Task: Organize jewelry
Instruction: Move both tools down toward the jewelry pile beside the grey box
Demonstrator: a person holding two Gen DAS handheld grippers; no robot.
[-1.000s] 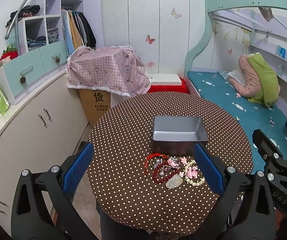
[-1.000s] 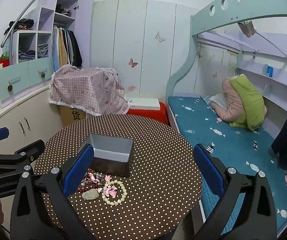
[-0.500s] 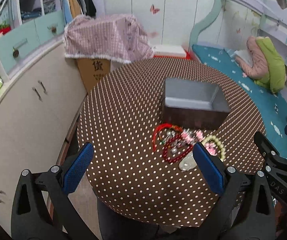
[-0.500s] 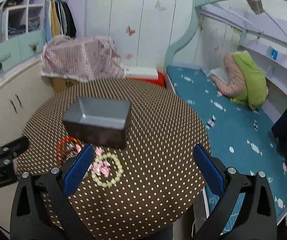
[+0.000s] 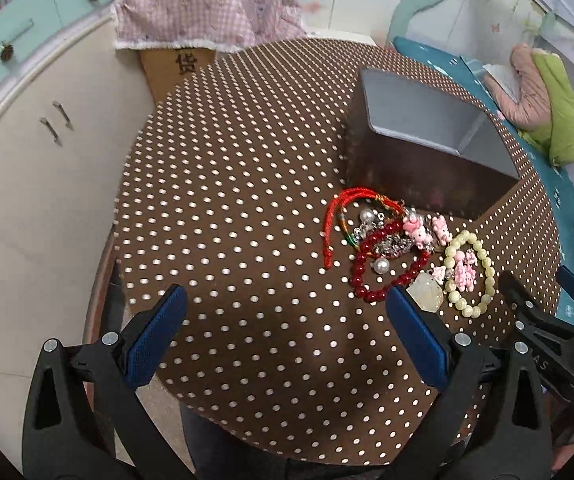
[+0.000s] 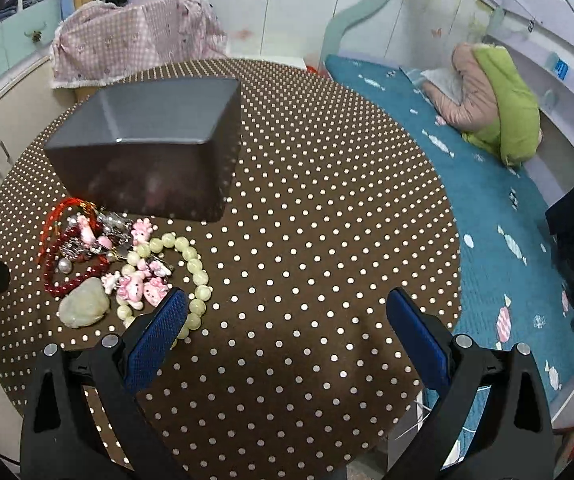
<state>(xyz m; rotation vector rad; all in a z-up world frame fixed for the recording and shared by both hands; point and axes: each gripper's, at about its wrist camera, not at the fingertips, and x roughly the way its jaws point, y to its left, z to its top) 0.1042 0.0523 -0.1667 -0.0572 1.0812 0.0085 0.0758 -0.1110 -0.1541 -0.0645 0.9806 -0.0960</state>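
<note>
A pile of jewelry lies on the round brown polka-dot table (image 5: 227, 200) in front of an open grey box (image 5: 419, 120): a red cord bracelet (image 5: 335, 216), a dark red bead bracelet (image 5: 391, 268), a pale green bead bracelet (image 5: 483, 276), pink charms (image 5: 417, 230) and a pale stone pendant (image 5: 427, 296). My left gripper (image 5: 287, 332) is open and empty, low over the table, left of the pile. My right gripper (image 6: 287, 332) is open and empty, its left finger (image 6: 159, 328) over the green bead bracelet (image 6: 197, 272). The grey box (image 6: 155, 120) stands behind the pile.
A cream cabinet (image 5: 27, 168) stands left of the table. A cardboard box under a pink checked cloth (image 5: 203, 12) is behind it. A bed with a teal sheet (image 6: 467, 200) and a green-pink bundle (image 6: 495, 96) runs along the right.
Both grippers have moved down and forward toward the table, so the jewelry and box appear larger and closer. Both remain open and empty.
</note>
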